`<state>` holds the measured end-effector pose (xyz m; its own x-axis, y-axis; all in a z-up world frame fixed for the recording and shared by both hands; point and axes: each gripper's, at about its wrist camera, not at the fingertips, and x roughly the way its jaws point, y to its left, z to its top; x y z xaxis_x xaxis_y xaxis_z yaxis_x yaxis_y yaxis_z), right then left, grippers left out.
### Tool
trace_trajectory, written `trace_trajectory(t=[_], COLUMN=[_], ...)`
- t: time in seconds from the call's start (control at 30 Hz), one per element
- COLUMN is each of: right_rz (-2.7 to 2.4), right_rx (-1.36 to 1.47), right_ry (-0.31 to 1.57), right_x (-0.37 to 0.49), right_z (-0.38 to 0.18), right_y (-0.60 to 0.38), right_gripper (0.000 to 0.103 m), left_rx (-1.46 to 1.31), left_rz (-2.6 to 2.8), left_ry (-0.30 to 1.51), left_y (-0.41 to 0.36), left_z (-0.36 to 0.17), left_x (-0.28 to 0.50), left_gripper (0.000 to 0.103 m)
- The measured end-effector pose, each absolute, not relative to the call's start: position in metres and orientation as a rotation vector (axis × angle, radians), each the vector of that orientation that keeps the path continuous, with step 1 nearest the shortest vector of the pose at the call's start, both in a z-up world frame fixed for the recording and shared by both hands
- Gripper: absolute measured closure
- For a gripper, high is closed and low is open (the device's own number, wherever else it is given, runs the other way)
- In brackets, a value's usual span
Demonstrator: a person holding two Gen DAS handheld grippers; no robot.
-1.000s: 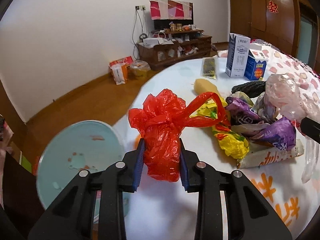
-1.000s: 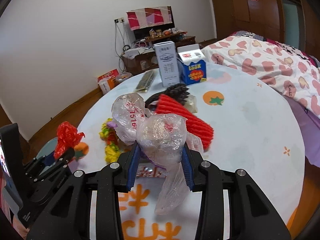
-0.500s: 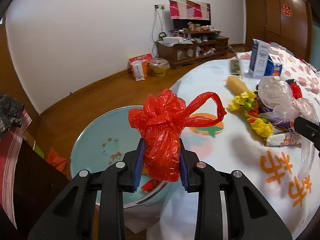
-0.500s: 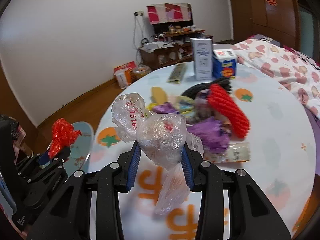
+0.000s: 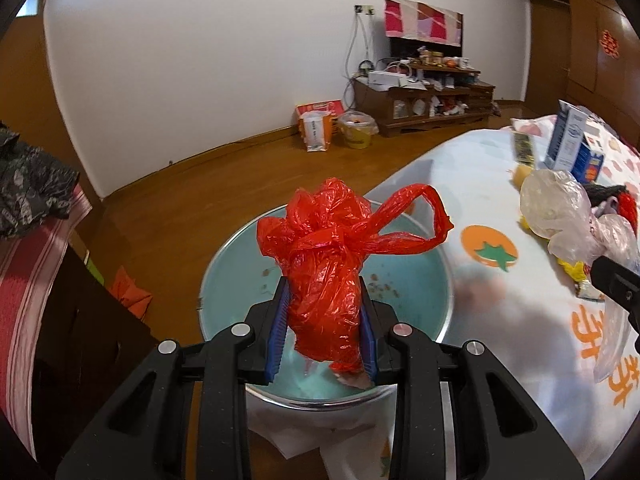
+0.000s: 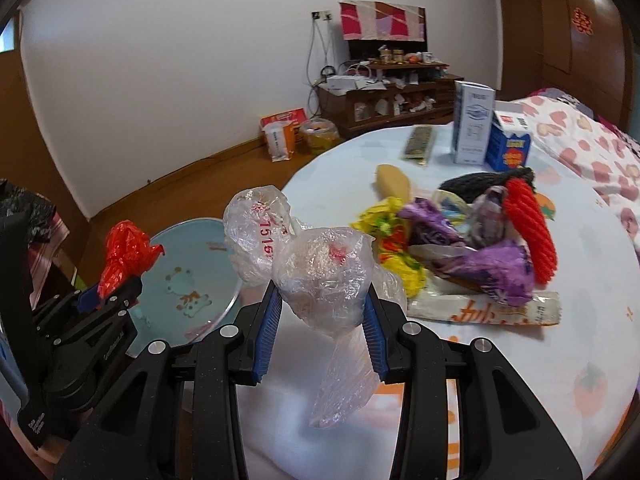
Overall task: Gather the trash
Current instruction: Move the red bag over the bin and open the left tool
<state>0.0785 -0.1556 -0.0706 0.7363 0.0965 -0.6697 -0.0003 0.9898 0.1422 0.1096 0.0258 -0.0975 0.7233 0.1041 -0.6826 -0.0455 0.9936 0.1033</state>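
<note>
A crumpled red plastic bag (image 5: 326,272) is clamped between the blue pads of the left gripper (image 5: 323,334), its knotted top and one loose handle loop standing up above the fingers. Directly beneath it, a pale blue basin (image 5: 424,280) with a metal rim is seen, set just beside the edge of the round table (image 5: 500,320); small crumbs and a few scraps are visible on the basin's inner surface. In the right wrist view the same red bag is seen at the left, held above the near rim of the basin, whose bottom bears a cartoon print.

A crumpled clear plastic bag (image 6: 324,276) with red printing is gripped between the pads of the right gripper (image 6: 322,330); a loose tail of the film hangs down below the jaws. This bag is held over the white cloth with orange fruit prints, near the table's edge and just to the right of the basin.

Further back on the table a heap of rubbish (image 6: 460,248) is left: yellow and purple wrappers, a red ribbed foam net, a dark net and a long printed packet. Behind the heap, two cartons (image 6: 488,128) are stood upright, with a flat dark packet lying beside them
</note>
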Motion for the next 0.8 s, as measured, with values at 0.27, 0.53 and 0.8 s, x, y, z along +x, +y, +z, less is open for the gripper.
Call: trace_trajectory(t=[0.27,0.53,0.8], right_rz=[0.106,0.140,0.167], right_rx=[0.107,0.093,0.073], right_ry=[0.755,0.776,0.819], right_x=[0.091,0.106,0.127], right_z=[-0.072,-0.077,-0.090], right_y=[-0.122,-0.096,-0.072], right_gripper=[0.064,0.064,0.064], left_rx=[0.037,-0.001,-0.021], left_rz=[0.136,0.176,0.178], left_ry=[0.761,0.777,0.799], left_y=[0.059,0.085,0.091], left_z=[-0.097,-0.103,-0.109], left_x=[0.114,0.122,0.128], left_gripper=[0.072,0.072,0.072])
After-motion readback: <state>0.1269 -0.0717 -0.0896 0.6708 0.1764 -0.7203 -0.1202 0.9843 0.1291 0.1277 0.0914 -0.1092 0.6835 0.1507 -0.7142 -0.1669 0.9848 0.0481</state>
